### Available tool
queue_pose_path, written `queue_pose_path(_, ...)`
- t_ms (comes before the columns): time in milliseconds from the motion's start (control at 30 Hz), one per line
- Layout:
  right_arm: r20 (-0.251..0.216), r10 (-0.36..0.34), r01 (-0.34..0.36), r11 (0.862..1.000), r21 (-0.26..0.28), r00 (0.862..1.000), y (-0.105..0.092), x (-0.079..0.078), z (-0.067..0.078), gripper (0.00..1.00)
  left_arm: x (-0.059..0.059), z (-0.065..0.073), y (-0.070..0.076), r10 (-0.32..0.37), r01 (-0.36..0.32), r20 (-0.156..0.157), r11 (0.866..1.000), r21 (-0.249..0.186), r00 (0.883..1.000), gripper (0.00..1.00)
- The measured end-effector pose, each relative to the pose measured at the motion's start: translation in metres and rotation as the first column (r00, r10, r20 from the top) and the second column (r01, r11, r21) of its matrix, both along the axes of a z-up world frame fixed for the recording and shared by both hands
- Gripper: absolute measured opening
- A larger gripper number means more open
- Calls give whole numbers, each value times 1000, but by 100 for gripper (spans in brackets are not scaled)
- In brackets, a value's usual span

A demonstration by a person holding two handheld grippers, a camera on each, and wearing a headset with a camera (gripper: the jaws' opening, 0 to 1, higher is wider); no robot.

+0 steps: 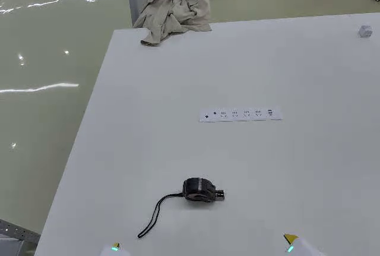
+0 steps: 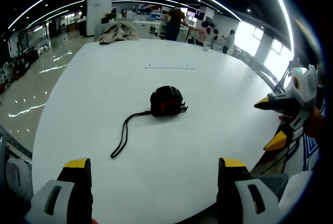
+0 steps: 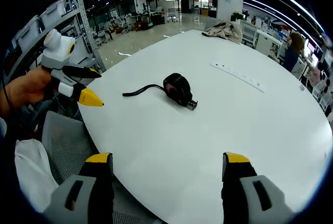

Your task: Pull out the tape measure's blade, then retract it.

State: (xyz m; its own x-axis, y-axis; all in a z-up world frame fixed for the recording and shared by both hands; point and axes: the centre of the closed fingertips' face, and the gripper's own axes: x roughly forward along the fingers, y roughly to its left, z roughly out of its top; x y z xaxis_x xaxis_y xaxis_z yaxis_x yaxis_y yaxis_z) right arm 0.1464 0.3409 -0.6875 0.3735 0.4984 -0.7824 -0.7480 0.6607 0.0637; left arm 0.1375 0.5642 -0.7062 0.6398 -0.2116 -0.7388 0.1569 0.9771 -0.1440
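- The left claw hovers at the near edge of a white table. Its two yellow-tipped jaws stand wide apart and hold nothing.
- The right claw hovers at the same edge. Its jaws are also spread wide and empty.
- Each claw appears in the other's gripper view, held in a hand off the table's edge.
- A black tape lies on the table ahead of both claws. It sits roughly midway between them and well apart from either one's jaws.
- The blade's hook sits at the mouth of the case, on the side facing the right claw.
- A thin black strap runs from the tape's other side. It curls back toward the left claw and ends short of it.
- Farther ahead, beyond the tape, a white socket strip lies flat on the table.
- At the far edge, well past the left claw's side, a beige jacket is heaped, partly on the table.
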Motion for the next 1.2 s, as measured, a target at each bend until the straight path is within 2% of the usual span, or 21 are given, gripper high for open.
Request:
queue_pose_path(533, -13, 16, -17, 1000, -11, 1000, -1, 5, -9, 86, 10, -5, -12, -34, 34, -2, 999, 5, 999, 98)
queue_pose_path(1200, -6, 44, -44, 999, -15, 999, 8, 24, -18, 84, 28, -16, -22, -64, 64, -3, 998, -5, 998, 98)
